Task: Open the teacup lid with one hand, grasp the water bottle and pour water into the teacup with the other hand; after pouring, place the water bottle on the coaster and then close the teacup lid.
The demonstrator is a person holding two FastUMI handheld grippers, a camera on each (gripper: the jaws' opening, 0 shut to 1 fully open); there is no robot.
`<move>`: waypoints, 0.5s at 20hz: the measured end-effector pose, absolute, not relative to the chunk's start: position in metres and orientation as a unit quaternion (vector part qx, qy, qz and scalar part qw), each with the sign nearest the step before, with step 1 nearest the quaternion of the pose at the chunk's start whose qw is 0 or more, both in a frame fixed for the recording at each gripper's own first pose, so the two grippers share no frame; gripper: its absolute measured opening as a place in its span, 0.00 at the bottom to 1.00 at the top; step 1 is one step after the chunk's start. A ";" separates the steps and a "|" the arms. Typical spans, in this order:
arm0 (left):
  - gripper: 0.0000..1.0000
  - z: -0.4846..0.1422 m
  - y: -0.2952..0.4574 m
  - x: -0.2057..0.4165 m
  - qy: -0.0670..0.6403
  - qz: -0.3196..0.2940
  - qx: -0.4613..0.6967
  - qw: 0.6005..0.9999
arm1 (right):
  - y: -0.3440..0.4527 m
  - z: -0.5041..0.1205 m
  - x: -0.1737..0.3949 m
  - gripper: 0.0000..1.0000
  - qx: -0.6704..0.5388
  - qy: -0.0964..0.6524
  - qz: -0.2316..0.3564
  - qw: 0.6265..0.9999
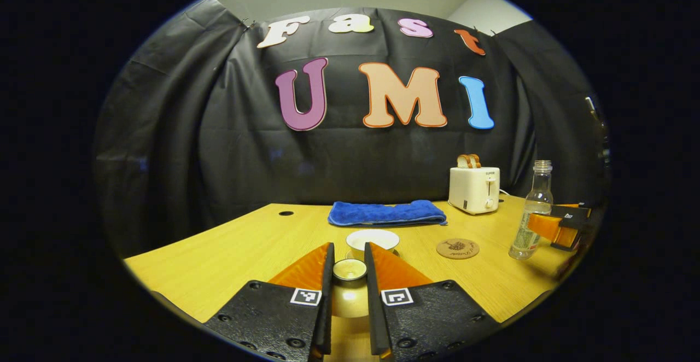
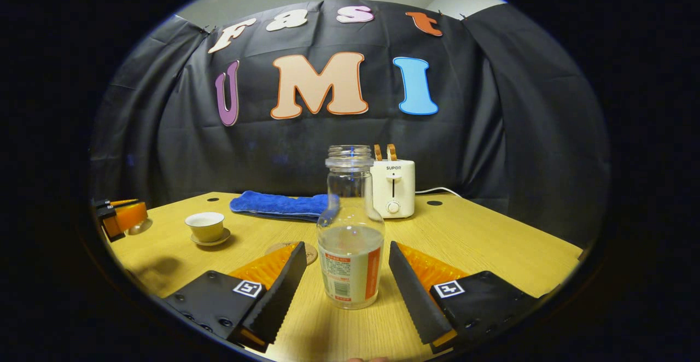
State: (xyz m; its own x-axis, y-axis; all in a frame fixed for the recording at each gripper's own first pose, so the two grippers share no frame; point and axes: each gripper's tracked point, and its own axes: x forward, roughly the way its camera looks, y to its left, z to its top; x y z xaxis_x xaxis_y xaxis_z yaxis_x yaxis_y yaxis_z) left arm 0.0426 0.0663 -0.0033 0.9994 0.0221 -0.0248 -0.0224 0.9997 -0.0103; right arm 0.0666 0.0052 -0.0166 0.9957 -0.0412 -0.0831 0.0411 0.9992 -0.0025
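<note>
Left gripper view has the left gripper [image 1: 349, 266] low over the table [image 1: 229, 252], its jaws drawn narrow with the teacup lid [image 1: 349, 269] pinched between them, both fingers pressing on its sides. Just beyond the jaw tips stands the uncovered teacup [image 1: 372, 240] on its saucer. Farther ahead and to the right of the jaws lies the coaster [image 1: 458, 249], and past it the water bottle [image 1: 531, 214] stands upright. A folded blue towel [image 1: 386, 212] and a white toaster [image 1: 474, 188] sit at the back of the table. Right gripper view shows the right gripper [image 2: 345, 274] with its jaws spread wide on either side of the water bottle [image 2: 350, 231]; the bottle stands upright on the table between them, capless and partly filled, with a gap to each finger. The coaster [image 2: 307, 252] peeks out behind the left finger, and the teacup [image 2: 205, 226] sits well off to the left of these jaws.
</note>
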 end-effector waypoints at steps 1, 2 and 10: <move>0.25 -0.007 0.067 0.042 0.016 0.012 -0.010 1.000 | 0.005 -0.015 0.070 0.97 -0.002 0.035 -0.021 0.999; 0.25 -0.009 0.067 0.040 0.022 0.014 -0.011 1.000 | 0.006 -0.012 0.074 0.96 -0.003 0.029 -0.022 0.999; 0.25 -0.003 0.067 0.039 0.000 0.011 -0.003 1.000 | 0.006 -0.015 0.099 0.88 -0.002 0.029 -0.031 0.999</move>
State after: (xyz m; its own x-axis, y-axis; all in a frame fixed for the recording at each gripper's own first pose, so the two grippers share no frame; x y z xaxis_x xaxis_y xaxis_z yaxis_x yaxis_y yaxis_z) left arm 0.0392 0.0669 -0.0033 0.9998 0.0211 0.0007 -0.0211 0.9998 -0.0067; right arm 0.0991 0.0059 -0.0148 0.9964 -0.0614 -0.0577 0.0612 0.9981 -0.0049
